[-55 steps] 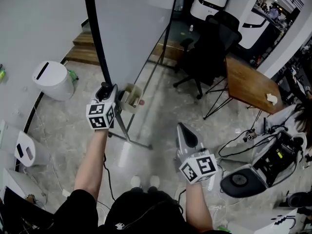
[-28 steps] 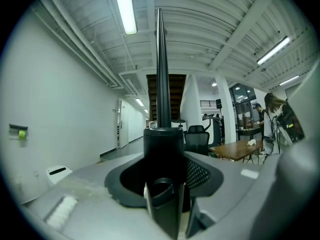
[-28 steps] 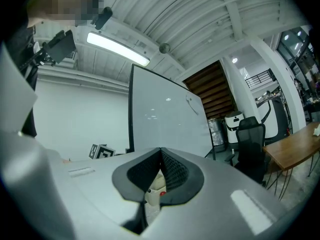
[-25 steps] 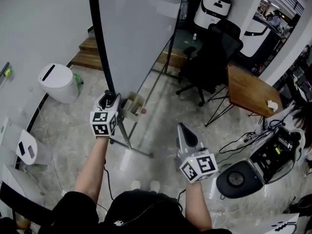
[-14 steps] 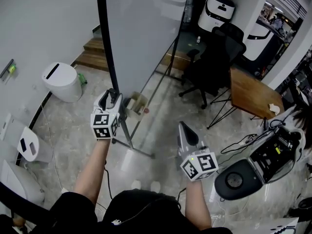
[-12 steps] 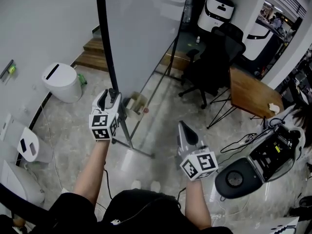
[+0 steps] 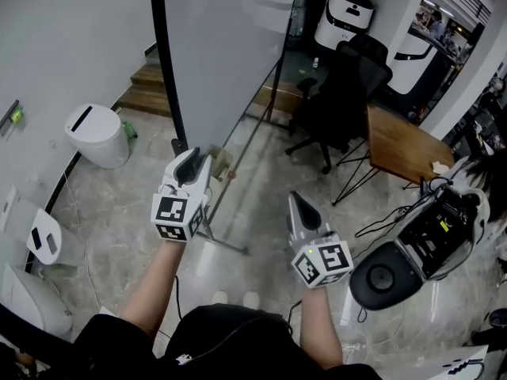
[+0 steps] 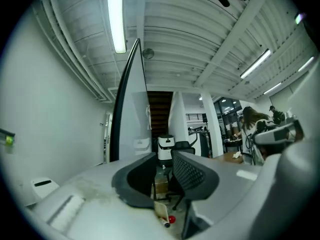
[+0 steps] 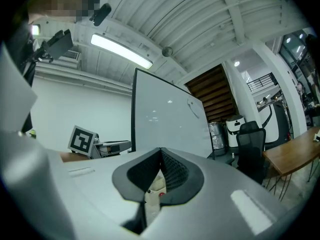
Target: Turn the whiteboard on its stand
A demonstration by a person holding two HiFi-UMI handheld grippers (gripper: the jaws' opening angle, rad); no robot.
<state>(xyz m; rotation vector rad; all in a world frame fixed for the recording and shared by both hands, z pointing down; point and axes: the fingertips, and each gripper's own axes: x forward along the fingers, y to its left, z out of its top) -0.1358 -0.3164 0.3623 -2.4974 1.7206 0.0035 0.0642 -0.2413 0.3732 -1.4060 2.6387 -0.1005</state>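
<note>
The whiteboard (image 7: 222, 54) stands upright on its stand (image 7: 212, 226) at the far left of the room, with its black edge (image 7: 165, 62) turned toward the person. The left gripper (image 7: 192, 158) hangs just beside the lower end of that edge, jaws closing with nothing between them. The right gripper (image 7: 295, 200) is nearer and to the right, well apart from the board, its jaws pressed together and empty. An office chair (image 7: 337, 105) and a wooden table (image 7: 400, 145) stand far right. A white bin (image 7: 97, 135) sits on the left.
</note>
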